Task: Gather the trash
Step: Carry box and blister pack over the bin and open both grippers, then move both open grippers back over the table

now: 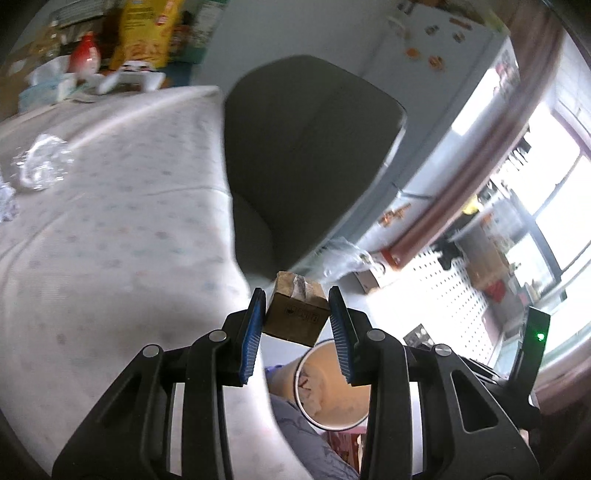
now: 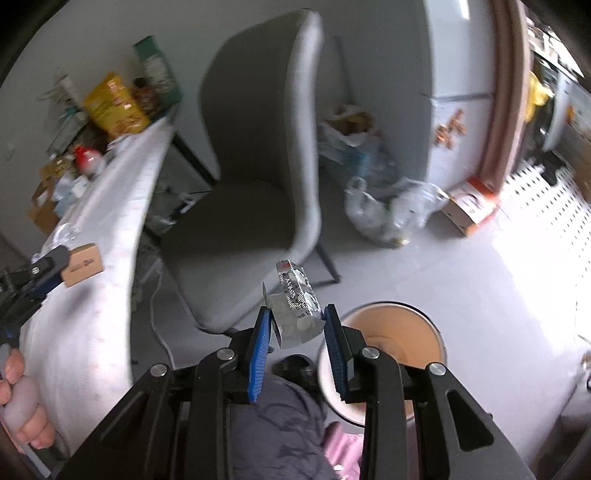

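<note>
In the left wrist view my left gripper (image 1: 297, 295) is shut on a small brown cardboard box (image 1: 295, 317), held past the edge of the white-clothed table (image 1: 110, 258). A round bin (image 1: 332, 398) with a tan inside stands on the floor just below it. The right wrist view shows my right gripper (image 2: 297, 310) shut on a crumpled silver blister pack (image 2: 295, 299), which sits left of and above the same bin (image 2: 406, 325). At the left of that view, my left gripper (image 2: 37, 273) carries the box (image 2: 83, 264) over the table (image 2: 92, 332).
A grey chair (image 2: 258, 166) stands beside the table. Clear plastic bags (image 2: 388, 210) and an orange-white carton (image 2: 469, 206) lie on the floor by a fridge. Crumpled clear plastic (image 1: 42, 166) lies on the table; packages (image 1: 147, 33) crowd its far end. A person's trouser leg (image 2: 273, 424) shows below.
</note>
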A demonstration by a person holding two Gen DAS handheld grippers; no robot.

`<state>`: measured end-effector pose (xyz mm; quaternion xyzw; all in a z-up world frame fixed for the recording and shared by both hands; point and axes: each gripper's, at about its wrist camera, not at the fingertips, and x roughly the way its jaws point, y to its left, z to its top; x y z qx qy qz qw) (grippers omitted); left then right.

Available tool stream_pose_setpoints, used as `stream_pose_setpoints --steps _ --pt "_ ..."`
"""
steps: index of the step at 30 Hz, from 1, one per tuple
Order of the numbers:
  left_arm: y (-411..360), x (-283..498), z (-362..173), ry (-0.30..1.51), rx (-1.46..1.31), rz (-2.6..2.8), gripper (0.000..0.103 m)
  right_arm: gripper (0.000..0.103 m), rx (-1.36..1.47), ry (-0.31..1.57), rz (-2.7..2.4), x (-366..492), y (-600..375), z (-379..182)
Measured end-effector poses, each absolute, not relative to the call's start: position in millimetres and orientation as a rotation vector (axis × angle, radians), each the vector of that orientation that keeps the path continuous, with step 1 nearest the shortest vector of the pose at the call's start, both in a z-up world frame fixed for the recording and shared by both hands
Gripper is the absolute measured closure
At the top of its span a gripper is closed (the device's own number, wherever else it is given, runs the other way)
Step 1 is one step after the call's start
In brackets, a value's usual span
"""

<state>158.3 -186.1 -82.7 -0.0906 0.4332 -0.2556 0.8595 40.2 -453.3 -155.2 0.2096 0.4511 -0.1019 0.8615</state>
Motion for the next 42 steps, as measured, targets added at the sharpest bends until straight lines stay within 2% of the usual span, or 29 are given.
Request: stream_pose_setpoints --steps 4,5,6,7,21,31,32,33,35,38,42 --pt "-210 155 -87 0.931 -0.155 -0.575 0.068 0.065 0.498 0.974 -0.282 28 -479 -175" --pt "-214 155 -88 0.935 -0.148 -0.582 0.068 0.058 0.521 0.979 -0.297 24 -485 -181" --pt "-221 154 -89 0.942 -0.135 -0.595 0.068 0.046 0.529 0.979 -0.31 21 -490 -185" --pt "-225 153 -91 0.947 -0.127 -0.602 0.068 0.043 0.528 0.98 -0.325 18 -494 -189" --pt "-305 143 -114 1.037 -0.015 -0.719 0.068 0.03 0.606 0.948 -0.438 -19 -550 -206" --pt "-372 129 -142 1.142 0.074 -0.843 0.067 0.028 0.655 0.916 -0.52 -54 -580 -209" --pt "-380 127 -147 1.16 0.084 -0.863 0.059 0.028 0.66 0.915 -0.528 -58 -583 -210" --pt "-385 126 -150 1.168 0.09 -0.87 0.037 0.028 0.664 0.915 -0.533 -60 -585 -211" --pt "-384 125 -148 1.133 0.088 -0.852 0.024 0.028 0.668 0.914 -0.539 -63 -588 -211" --pt "-376 131 -142 1.104 0.083 -0.811 0.017 0.028 0.669 0.915 -0.536 -62 -587 -211" --pt "-351 147 -130 1.081 0.035 -0.752 0.013 0.028 0.66 0.917 -0.511 -52 -579 -209"
